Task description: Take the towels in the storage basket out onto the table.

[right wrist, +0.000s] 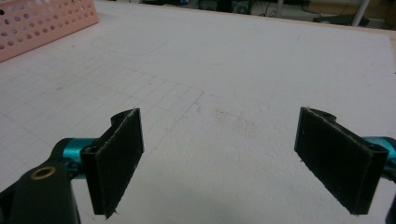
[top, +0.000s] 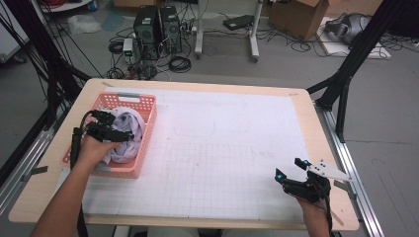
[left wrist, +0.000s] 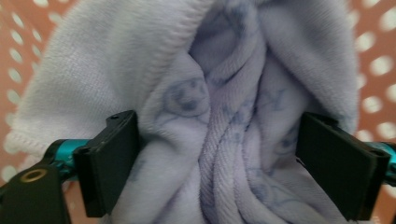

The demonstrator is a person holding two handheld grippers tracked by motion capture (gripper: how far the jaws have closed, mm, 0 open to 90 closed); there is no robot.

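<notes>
Your left gripper (top: 114,129) spread wide around towel (left wrist: 224,116) in basket (top: 141,157), not clamped; shallow bite may slip. Right gripper (top: 291,170) released, well apart from basket.

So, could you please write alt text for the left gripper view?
The left gripper, its two black jaws wide apart, straddles bunched pale lavender towels with faint blue prints. The perforated pink basket shows behind the cloth at both edges.
</notes>
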